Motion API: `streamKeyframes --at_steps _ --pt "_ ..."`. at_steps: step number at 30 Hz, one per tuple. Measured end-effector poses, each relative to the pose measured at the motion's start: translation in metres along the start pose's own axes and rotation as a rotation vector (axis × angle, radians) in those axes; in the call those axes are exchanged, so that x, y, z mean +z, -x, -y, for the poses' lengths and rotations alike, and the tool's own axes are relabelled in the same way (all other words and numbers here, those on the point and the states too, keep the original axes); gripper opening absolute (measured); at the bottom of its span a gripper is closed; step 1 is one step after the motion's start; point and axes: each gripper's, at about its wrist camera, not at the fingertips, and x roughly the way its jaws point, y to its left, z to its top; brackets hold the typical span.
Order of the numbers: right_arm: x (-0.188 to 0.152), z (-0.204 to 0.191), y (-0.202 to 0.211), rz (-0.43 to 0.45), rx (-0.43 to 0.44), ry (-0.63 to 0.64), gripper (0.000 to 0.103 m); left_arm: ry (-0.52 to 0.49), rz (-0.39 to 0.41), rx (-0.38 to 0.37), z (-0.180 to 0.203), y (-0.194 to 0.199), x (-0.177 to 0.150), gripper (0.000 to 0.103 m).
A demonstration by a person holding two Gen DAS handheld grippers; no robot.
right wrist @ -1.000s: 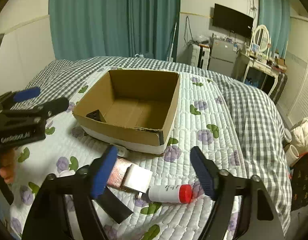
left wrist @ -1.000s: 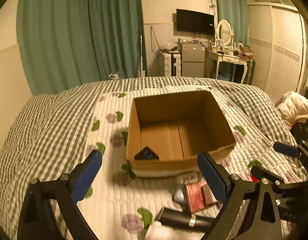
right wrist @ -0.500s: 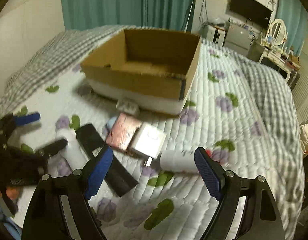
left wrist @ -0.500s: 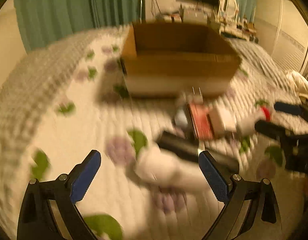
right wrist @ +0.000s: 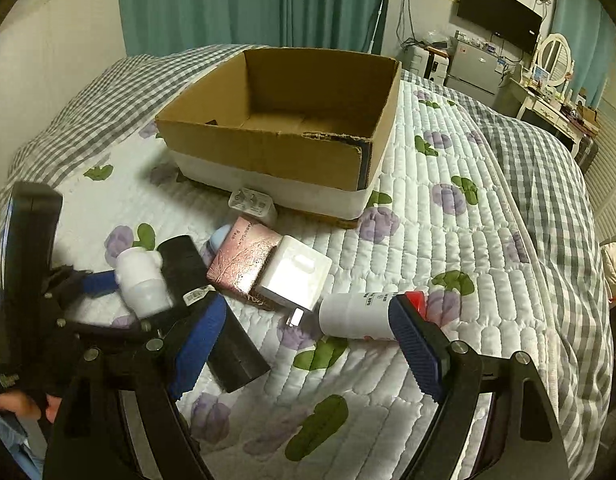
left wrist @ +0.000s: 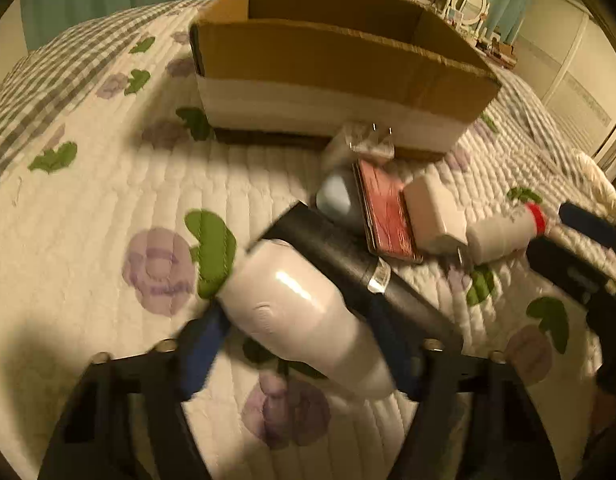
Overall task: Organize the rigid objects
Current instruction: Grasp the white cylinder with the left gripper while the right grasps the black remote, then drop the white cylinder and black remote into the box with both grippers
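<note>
Right wrist view shows the bed (right wrist: 488, 240) under a white quilt printed with purple flowers and green leaves, with grey checked bedding along its far and right edges. To the left of the cluster of things the quilt lies bare; to the right of the box and bottle there is also a wide open stretch up to the checked edge.

At the left, the left gripper (right wrist: 148, 300) has its blue fingers (right wrist: 100, 282) on either side of a white bottle (right wrist: 142, 284), the pads touching it, so it looks clamped; the left wrist view shows that white bottle (left wrist: 304, 316) filling the gap between the pads, though blurred. Just beside it lies a black bar (right wrist: 212, 316), slanting under the grippers. Next come a pink box (right wrist: 244, 260) and a white charger (right wrist: 294, 276), touching each other, with a small white plug (right wrist: 252, 204) against the box wall behind them. Further right lies a red-capped bottle (right wrist: 360, 316) on its side.

The cardboard box (right wrist: 268, 148) sits open behind the cluster; its floor looks mostly bare, with a dark bit just visible at the near left corner.

The right gripper (right wrist: 304, 348) hangs wide open, holding nothing, its right finger just beside the red-capped bottle.
</note>
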Motion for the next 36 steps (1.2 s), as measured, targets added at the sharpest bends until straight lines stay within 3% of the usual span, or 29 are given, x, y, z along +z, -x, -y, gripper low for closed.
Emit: streamKeyframes --at_steps 2,7,11,13,16,19,23,27,30,36 --pt "0.001 0.0 0.0 -0.003 0.004 0.001 0.084 -0.002 0.016 -0.008 -0.005 0.008 0.004 0.054" --pt "0.003 -0.016 -0.003 -0.02 0.034 0.033 0.084 -0.06 0.101 0.054 -0.015 0.042 0.013 0.053" --pt "0.003 -0.042 -0.021 -0.086 0.087 0.063 0.082 -0.092 0.138 0.097 -0.024 0.059 0.021 0.053" --pt "0.005 -0.058 -0.037 -0.123 0.122 0.083 0.078 -0.094 0.144 0.124 -0.031 0.063 0.022 0.053" --pt "0.007 -0.073 -0.073 -0.208 0.134 0.088 0.054 -0.099 0.15 0.149 -0.038 0.066 0.022 0.053" --pt "0.007 -0.082 -0.097 -0.261 0.139 0.079 0.051 -0.094 0.156 0.144 -0.045 0.067 0.022 0.053" --pt "0.003 -0.093 -0.091 -0.224 0.093 0.127 0.045 -0.085 0.164 0.134 -0.049 0.07 0.02 0.053" --pt "0.0 -0.099 -0.059 -0.131 0.118 0.139 0.036 -0.088 0.184 0.139 -0.048 0.078 0.021 0.053" --pt "0.0 -0.101 -0.036 -0.052 0.112 0.138 0.022 -0.092 0.198 0.14 -0.045 0.084 0.022 0.053" --pt "0.004 -0.093 -0.009 0.025 0.127 0.092 0.018 -0.108 0.232 0.147 -0.039 0.097 0.033 0.053"
